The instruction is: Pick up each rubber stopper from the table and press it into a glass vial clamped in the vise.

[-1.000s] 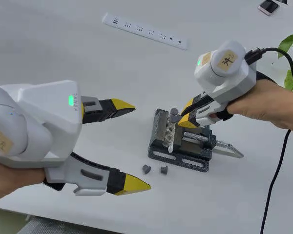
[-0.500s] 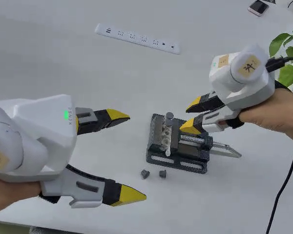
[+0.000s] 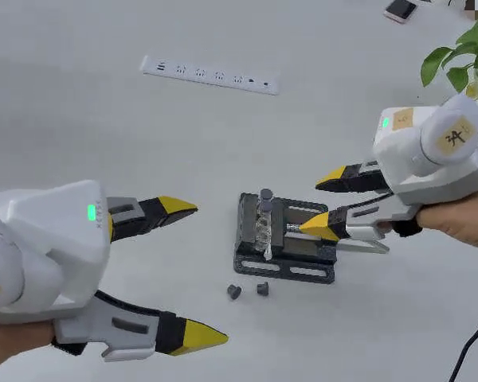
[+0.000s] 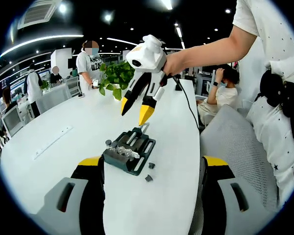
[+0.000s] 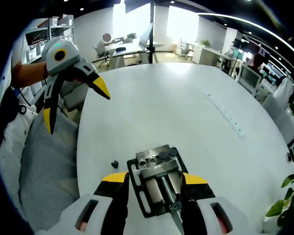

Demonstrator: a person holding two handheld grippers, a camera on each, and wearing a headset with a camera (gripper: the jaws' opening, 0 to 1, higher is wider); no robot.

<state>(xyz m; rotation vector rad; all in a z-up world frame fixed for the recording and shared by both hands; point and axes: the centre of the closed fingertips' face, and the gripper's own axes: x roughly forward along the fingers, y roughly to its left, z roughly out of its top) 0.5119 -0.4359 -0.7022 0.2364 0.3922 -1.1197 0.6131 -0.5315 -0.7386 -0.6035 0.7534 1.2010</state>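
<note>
A small black vise (image 3: 247,256) sits mid-table, clamping a row of clear glass vials (image 3: 263,231); the two far vials carry grey rubber stoppers (image 3: 265,194). Two loose stoppers (image 3: 234,291) lie on the table just in front of the vise, and they show beside the vise (image 4: 130,152) as stoppers (image 4: 151,165) in the left gripper view. My right gripper (image 3: 321,203) hovers open and empty just right of the vise, its jaws straddling the vise (image 5: 159,181) in its own view. My left gripper (image 3: 193,272) is open and empty to the left.
A white power strip (image 3: 211,75) lies at the back of the white table. A green plant (image 3: 462,56) and a phone (image 3: 401,9) are at the far right. The vise handle (image 3: 362,245) sticks out to the right. People stand beyond the table.
My right gripper has pulled back to the right from the vial tops and opened, leaving a stopper on a vial. The head camera has shifted; the left gripper has barely moved.
</note>
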